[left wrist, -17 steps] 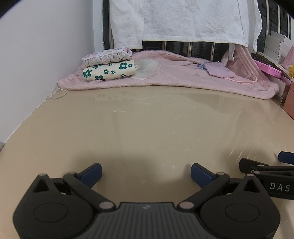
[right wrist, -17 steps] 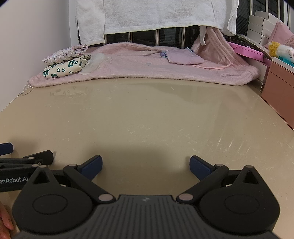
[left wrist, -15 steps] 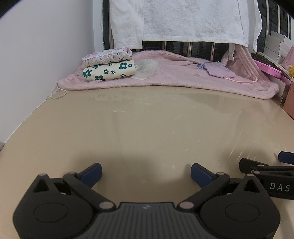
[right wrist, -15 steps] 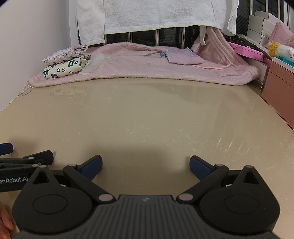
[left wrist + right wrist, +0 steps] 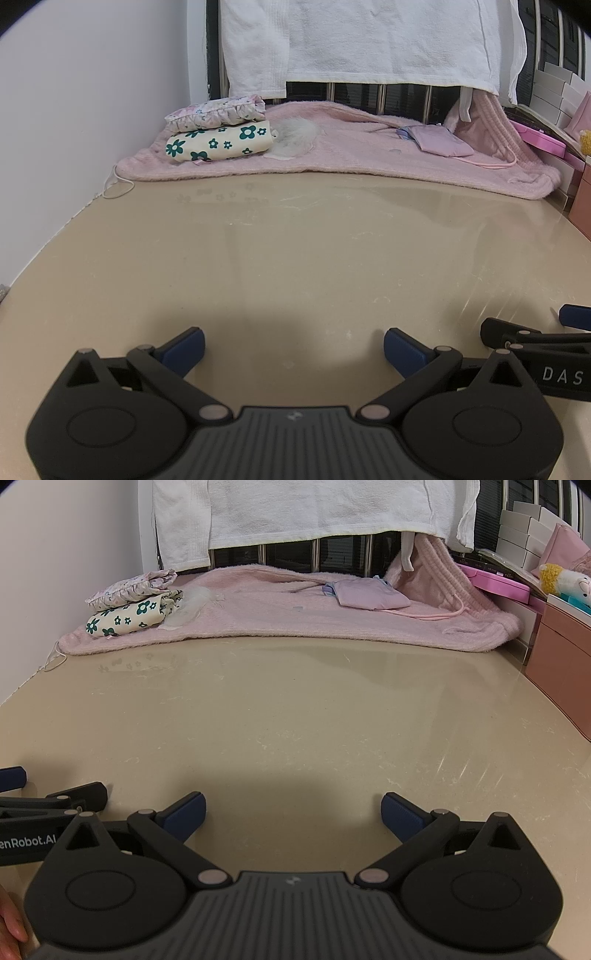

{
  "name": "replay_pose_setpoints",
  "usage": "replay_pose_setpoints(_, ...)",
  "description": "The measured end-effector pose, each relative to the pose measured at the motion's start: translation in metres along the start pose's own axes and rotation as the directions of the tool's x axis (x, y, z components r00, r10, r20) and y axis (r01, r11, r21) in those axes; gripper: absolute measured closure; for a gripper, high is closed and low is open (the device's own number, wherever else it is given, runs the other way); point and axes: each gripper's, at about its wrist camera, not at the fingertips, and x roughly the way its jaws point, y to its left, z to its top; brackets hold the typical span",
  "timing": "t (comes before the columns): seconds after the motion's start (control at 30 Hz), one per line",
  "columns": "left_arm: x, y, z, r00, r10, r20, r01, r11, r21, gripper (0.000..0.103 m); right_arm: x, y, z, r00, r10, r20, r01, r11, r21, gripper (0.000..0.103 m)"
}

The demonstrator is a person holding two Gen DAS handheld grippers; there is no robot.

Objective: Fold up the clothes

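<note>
Far across the beige table (image 5: 295,251) lies a pink fleece garment (image 5: 362,158), spread flat against the back rail. Two folded pieces are stacked on its left end: a cream one with green flowers (image 5: 221,144) under a pale frilled one (image 5: 218,112). A small lilac folded piece (image 5: 439,142) rests on the right part. In the right wrist view the pink garment (image 5: 280,609) and the flowered piece (image 5: 129,616) appear likewise. My left gripper (image 5: 293,341) is open near the front edge, nothing between its fingers. My right gripper (image 5: 291,812) is open beside it, also bare.
White towels (image 5: 369,40) hang over the rail behind the table. A white wall (image 5: 74,129) bounds the left side. Pink boxes (image 5: 561,657), white boxes and a plush toy (image 5: 561,579) stand at the right edge. A thin white cord (image 5: 114,184) lies at the left.
</note>
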Motion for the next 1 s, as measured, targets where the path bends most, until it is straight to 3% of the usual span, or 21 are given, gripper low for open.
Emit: replay_pose_setpoints(1.0,0.0008,-0.0017,-0.0001,1.000,-0.006,0.000,0.006,1.000,0.000,0.000,-0.0005,-0.0007,0.0003,1.000,0.000,-0.001,0.000,1.000,0.001,0.001)
